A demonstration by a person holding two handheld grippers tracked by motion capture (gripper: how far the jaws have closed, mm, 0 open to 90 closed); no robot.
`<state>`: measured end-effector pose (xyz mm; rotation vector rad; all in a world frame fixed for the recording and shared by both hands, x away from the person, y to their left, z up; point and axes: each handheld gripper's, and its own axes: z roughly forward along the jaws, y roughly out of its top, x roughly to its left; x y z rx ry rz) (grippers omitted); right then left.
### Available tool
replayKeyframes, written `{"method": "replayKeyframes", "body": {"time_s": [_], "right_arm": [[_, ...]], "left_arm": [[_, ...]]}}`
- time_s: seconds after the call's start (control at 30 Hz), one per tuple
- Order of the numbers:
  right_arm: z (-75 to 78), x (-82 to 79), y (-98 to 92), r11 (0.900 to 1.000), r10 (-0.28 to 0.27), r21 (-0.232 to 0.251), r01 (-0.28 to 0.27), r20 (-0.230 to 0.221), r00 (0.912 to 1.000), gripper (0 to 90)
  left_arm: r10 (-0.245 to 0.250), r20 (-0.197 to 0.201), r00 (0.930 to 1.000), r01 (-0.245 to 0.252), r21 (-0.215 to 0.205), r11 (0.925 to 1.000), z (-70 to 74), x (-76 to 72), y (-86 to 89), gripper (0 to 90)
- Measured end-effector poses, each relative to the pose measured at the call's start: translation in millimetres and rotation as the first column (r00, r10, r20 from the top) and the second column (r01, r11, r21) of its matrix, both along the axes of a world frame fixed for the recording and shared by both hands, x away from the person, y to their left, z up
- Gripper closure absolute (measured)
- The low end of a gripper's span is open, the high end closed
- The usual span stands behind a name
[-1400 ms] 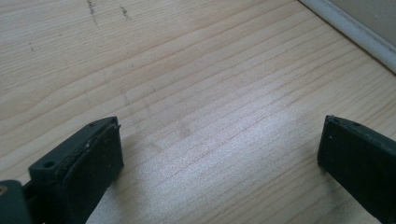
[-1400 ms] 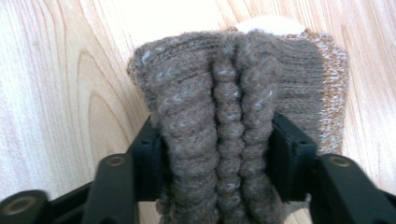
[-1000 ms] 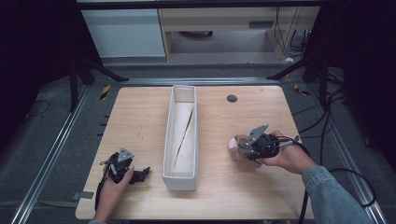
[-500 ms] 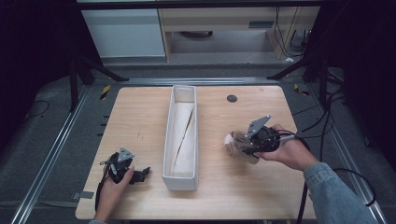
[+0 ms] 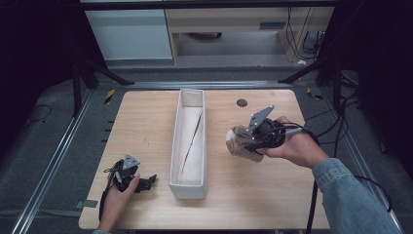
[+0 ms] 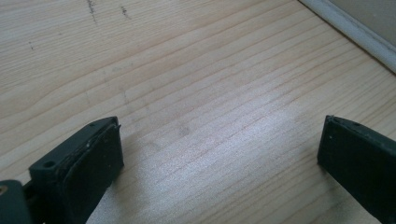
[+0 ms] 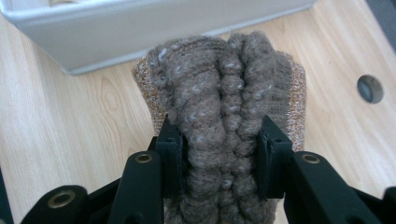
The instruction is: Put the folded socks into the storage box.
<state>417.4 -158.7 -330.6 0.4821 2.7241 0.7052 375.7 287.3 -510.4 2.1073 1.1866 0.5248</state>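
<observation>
A rolled brown knitted sock bundle [image 7: 224, 98] is squeezed between the two black jaws of my right gripper [image 7: 219, 154], which is shut on it. In the high view that gripper [image 5: 251, 139] holds the bundle [image 5: 238, 142] in the air, right of the long white tray [image 5: 187, 187]. My left gripper [image 5: 146, 183] rests low on the wooden table [image 5: 141, 126] at the front left. Its jaws stand wide apart in the left gripper view [image 6: 219, 154], with bare wood between them.
The narrow white tray runs front to back down the table's middle, with a pale sheet lying inside. A small dark round hole [image 5: 242, 102] sits in the tabletop behind the right hand. Cables trail off the right edge. Metal rails flank the table.
My right gripper has risen with the sock bundle and shifted slightly left toward the tray. The left gripper has stayed put.
</observation>
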Motion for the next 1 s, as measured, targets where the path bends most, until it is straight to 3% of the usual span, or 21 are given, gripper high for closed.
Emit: {"method": "replayKeyframes", "body": {"time_s": [0.2,1.0], "right_arm": [[16.8,0.7,11.7,1.000,0.010,0.001,-0.010,0.011,0.9999,60.8],[55.1,-0.2,50.8,0.998,0.055,-0.006,-0.055,0.009,0.9984,60.7]], "left_arm": [[0.002,0.004,1.0000,-0.002,-0.006,1.0000,-0.4,0.1,-0.2,0.0],[0.003,0.004,1.0000,-0.003,-0.008,1.0000,-0.4,0.0,-0.4,0.0]]}}
